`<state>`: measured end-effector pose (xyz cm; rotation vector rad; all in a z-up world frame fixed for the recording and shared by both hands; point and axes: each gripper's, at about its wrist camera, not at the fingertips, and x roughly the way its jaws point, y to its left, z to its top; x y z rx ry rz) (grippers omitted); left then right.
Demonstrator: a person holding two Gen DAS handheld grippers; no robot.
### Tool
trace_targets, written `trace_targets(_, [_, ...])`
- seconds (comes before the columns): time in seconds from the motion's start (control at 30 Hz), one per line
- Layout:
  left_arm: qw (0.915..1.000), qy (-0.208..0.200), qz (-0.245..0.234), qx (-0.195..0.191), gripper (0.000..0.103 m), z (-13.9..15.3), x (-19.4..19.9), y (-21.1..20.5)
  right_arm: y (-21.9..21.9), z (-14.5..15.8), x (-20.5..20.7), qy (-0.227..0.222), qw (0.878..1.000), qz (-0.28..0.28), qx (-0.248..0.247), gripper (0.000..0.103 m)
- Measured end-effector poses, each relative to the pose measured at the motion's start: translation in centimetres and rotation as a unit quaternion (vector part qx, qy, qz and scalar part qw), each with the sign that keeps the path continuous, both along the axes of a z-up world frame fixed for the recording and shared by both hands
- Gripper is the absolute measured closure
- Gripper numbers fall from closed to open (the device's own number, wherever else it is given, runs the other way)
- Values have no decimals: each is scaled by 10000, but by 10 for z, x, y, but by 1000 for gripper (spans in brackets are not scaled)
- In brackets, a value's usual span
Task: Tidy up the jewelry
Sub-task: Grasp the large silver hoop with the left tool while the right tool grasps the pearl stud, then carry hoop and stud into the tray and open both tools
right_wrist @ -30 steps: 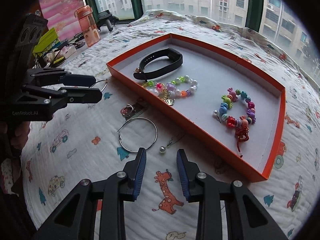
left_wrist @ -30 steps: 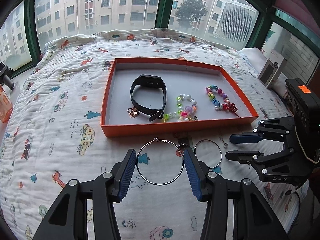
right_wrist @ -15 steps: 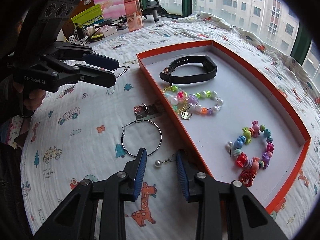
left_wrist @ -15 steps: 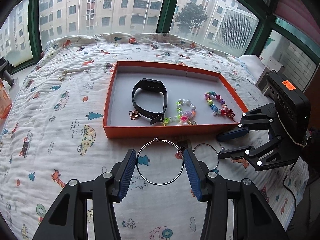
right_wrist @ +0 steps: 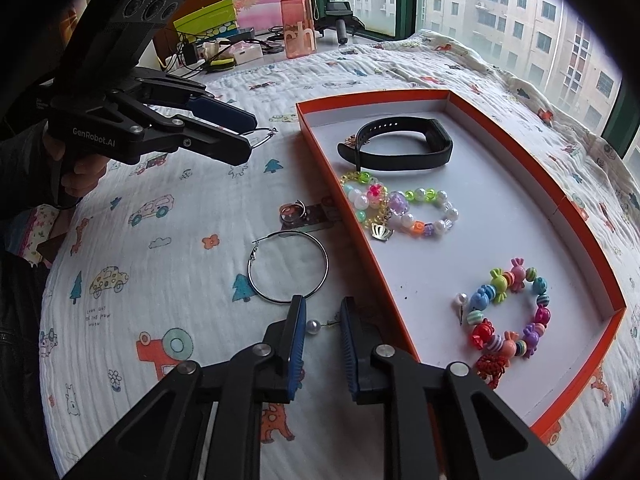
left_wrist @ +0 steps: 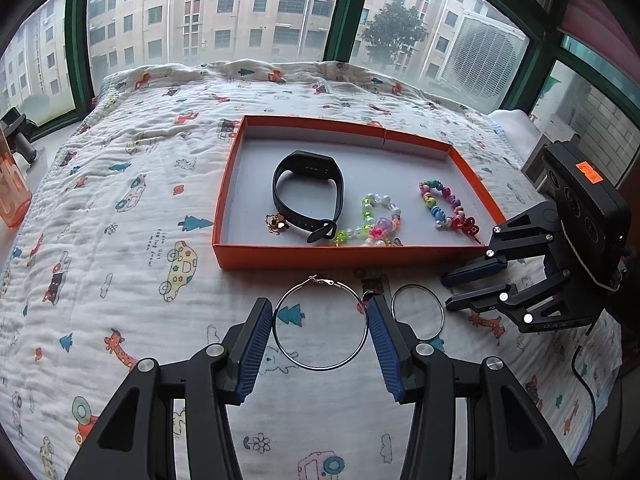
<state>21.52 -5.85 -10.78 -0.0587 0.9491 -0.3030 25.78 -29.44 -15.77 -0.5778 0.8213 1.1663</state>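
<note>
Printed blanket (left_wrist: pixel 120 200) covers the bed, orange tray (left_wrist: pixel 280 258) sits far centre on it. Tray holds a black band (left_wrist: pixel 306 196) at left and two beaded bracelets (left_wrist: pixel 372 220) to its right. My left gripper (left_wrist: pixel 319 300), near side, is grasping the big hoop earring (left_wrist: pixel 320 368) across its width, pads on both sides. Second hoop (left_wrist: pixel 418 285) lies just right of it on the blanket. My right gripper (right_wrist: pixel 322 299) is clenched on the pearl earring (right_wrist: pixel 313 326), on the blanket near the tray.
</note>
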Motion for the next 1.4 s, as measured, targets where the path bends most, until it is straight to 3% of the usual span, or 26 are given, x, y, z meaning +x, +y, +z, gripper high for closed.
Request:
trace_targets(0.43, [10000, -5, 2, 13, 50, -1, 3, 0, 0, -1, -8, -268, 9996, -112, -17, 82])
trace_targets(0.67, [10000, -13, -27, -31, 50, 0, 2, 0, -2, 0, -12, -270, 9982, -532, 6, 82])
trace_targets(0.87, [9998, -151, -119, -100, 50, 10, 0, -3, -3, 7, -22, -149, 9922, -1234, 141, 83])
trace_targets(1.1, [9992, -317, -208, -123, 50, 27, -4, -4, -1, 32, -44, -331, 9713, -2342, 240, 83])
trace_targets(1.4, [9985, -524, -72, -116, 50, 55, -23, 9, -11, 51, -67, -401, 9254, -3752, 344, 82])
